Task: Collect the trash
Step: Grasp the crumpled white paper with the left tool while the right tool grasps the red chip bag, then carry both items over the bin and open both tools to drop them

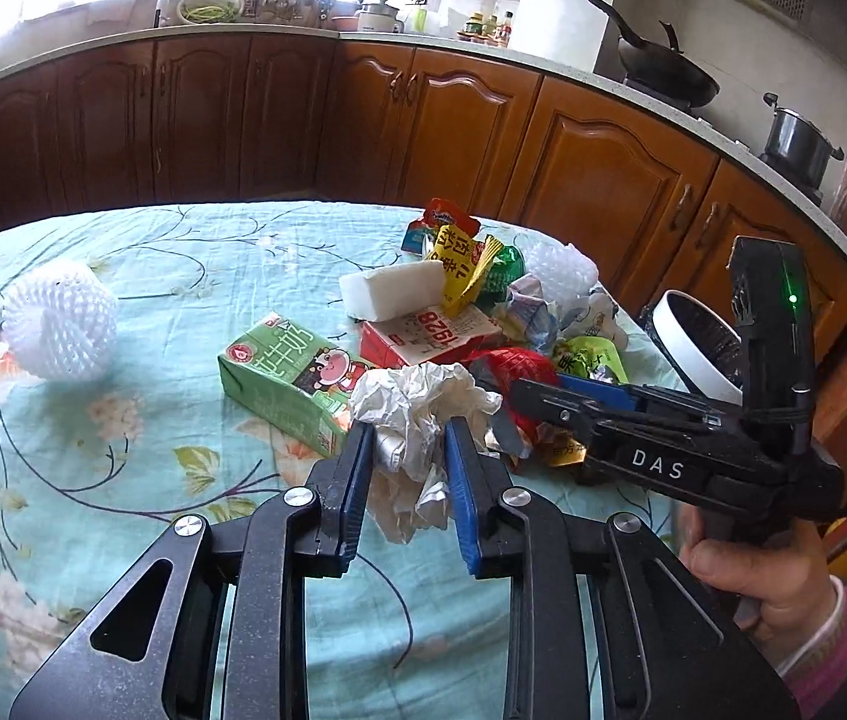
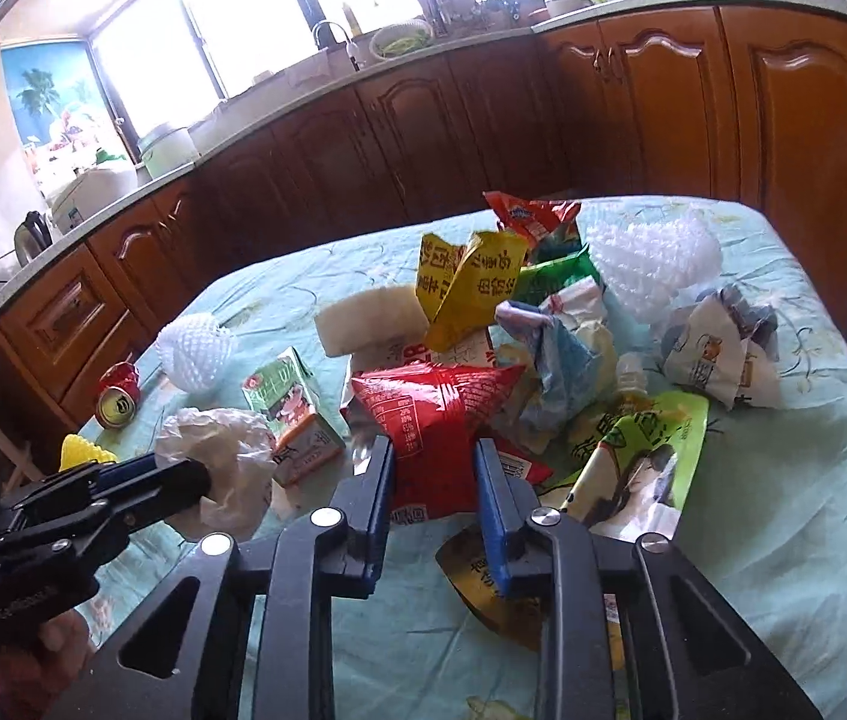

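Left gripper [image 1: 408, 438]: black metal arms, blue pads, round silver screws
Right gripper [image 2: 434, 456]: same build — white "DAS" lettering, green light on its black body
Right hand [image 1: 765, 570]: pink sleeve, white cuff

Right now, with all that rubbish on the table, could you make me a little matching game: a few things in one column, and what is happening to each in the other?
Things:
1. crumpled paper
2. red snack bag
3. green milk carton
4. red can

States:
A. lying on its side near the table edge
B. pinched by the right fingers
C. lying loose beside the pile
D. pinched by the left fingers

Pairs: 1-D, 2-B, 3-C, 4-A
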A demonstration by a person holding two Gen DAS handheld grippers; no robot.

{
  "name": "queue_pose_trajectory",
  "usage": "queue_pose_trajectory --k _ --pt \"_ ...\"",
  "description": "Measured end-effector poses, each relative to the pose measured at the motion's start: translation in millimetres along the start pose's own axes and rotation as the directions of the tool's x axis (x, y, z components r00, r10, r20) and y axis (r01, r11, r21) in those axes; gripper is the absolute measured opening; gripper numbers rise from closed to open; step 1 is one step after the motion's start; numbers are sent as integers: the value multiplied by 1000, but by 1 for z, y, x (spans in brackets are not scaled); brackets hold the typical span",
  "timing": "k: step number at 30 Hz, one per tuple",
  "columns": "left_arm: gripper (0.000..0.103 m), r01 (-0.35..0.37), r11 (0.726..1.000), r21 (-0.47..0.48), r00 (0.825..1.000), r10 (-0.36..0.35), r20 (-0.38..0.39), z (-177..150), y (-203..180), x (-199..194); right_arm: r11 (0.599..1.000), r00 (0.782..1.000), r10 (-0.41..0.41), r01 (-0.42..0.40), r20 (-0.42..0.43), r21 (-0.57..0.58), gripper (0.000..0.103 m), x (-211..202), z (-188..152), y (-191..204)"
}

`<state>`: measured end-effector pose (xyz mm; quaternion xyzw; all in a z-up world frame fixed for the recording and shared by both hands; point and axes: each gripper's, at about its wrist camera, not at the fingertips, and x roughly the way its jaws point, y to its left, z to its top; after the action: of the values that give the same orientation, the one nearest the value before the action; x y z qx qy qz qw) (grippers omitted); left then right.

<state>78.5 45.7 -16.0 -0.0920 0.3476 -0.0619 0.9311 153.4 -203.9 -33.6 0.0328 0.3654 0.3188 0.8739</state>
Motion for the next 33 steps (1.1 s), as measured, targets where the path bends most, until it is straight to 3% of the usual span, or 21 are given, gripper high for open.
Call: queue_pose_trajectory --k 6,12,24,33 --pt "23 21 1000 9 1000 -21 3 6 -9 0 998 995 -7 1 104 57 21 -52 6 -21" --pt "23 74 995 66 997 -75 22 19 -42 -1 986 984 -99 77 147 145 21 -94 -5 -63" --pt "23 235 956 174 972 -232 -40 28 -141 32 916 933 -316 254 170 310 21 -174 -39 -146" --pt "23 296 922 250 955 -282 -88 33 -204 57 881 915 -373 297 155 368 21 -194 -51 -183"
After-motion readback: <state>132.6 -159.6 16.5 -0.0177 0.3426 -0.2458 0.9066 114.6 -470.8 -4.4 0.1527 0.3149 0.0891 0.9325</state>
